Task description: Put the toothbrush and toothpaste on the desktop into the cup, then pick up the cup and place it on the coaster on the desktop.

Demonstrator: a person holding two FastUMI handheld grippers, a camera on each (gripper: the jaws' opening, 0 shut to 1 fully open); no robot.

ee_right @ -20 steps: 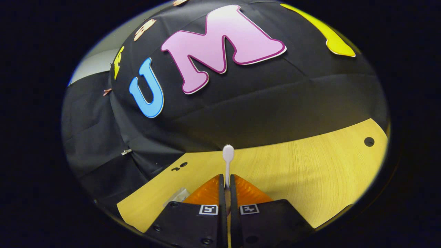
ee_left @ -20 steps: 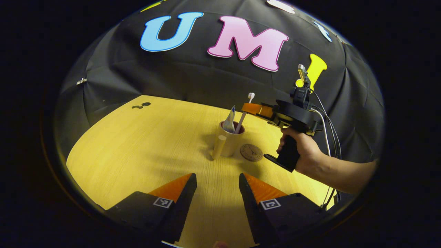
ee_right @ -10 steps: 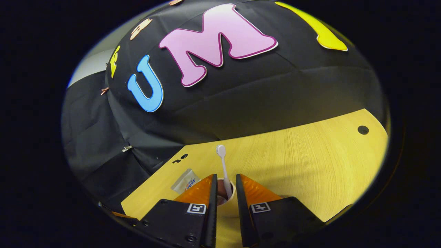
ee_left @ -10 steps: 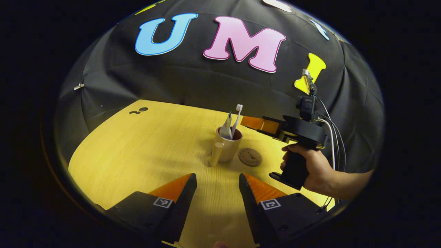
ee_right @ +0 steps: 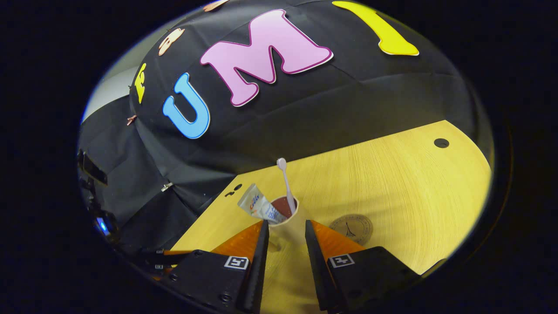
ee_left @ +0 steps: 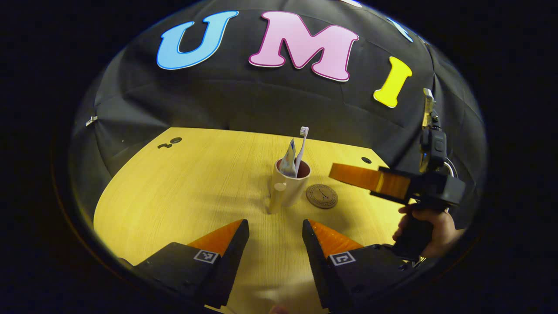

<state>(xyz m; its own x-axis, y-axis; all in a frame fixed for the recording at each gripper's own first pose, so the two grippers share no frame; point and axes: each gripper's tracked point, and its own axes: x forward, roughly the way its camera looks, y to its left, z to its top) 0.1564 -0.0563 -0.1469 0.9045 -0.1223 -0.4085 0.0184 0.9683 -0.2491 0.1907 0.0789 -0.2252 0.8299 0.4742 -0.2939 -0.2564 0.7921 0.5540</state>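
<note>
- On the desk (ee_left: 183, 183), near its middle, stands the cup (ee_left: 287, 189), upright, with its handle turned toward the left gripper.
- Toothbrush (ee_left: 301, 146) and toothpaste (ee_left: 288, 158) both sit in the cup, leaning against each other, the brush head topmost.
- Just right of the cup, apart from it, lies the round coaster (ee_left: 321, 196), flat on the desk and bare.
- Left gripper (ee_left: 275, 229) hangs low over the near part of the desk, its jaws spread wide with nothing between them, well short of the cup.
- Right gripper (ee_right: 284, 229) is held by a hand (ee_left: 429, 231) off to the right of the coaster, above the desk.
- From the right gripper view, its jaws are parted and the cup (ee_right: 290, 222) shows in the gap just ahead of the fingertips; I cannot tell whether they touch it.
- That view also shows the toothbrush (ee_right: 285, 181) rising from the cup, the toothpaste (ee_right: 259, 206) leaning out to the left, and the coaster (ee_right: 352, 227) to the right.
</note>
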